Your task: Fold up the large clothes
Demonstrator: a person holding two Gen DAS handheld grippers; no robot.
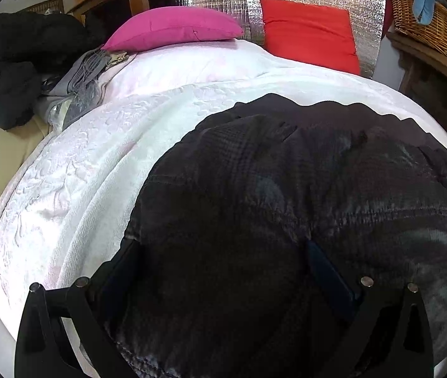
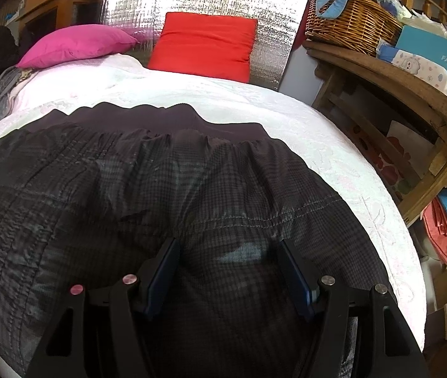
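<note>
A large dark checked padded garment (image 1: 302,195) lies spread on the white bed cover (image 1: 75,176), its ribbed dark hem toward the pillows. It also fills the right wrist view (image 2: 128,195). My left gripper (image 1: 220,245) is open, low over the garment's near left part, its fingers wide apart with cloth between them. My right gripper (image 2: 229,245) is open too, low over the garment's near right part, its blue-padded fingers (image 2: 163,271) apart on the fabric.
A pink pillow (image 1: 173,26) and a red pillow (image 1: 311,31) lie at the head against silver foil. Dark clothes (image 1: 12,63) are piled left of the bed. A wooden shelf (image 2: 390,75) with a wicker basket (image 2: 349,22) and boxes stands right.
</note>
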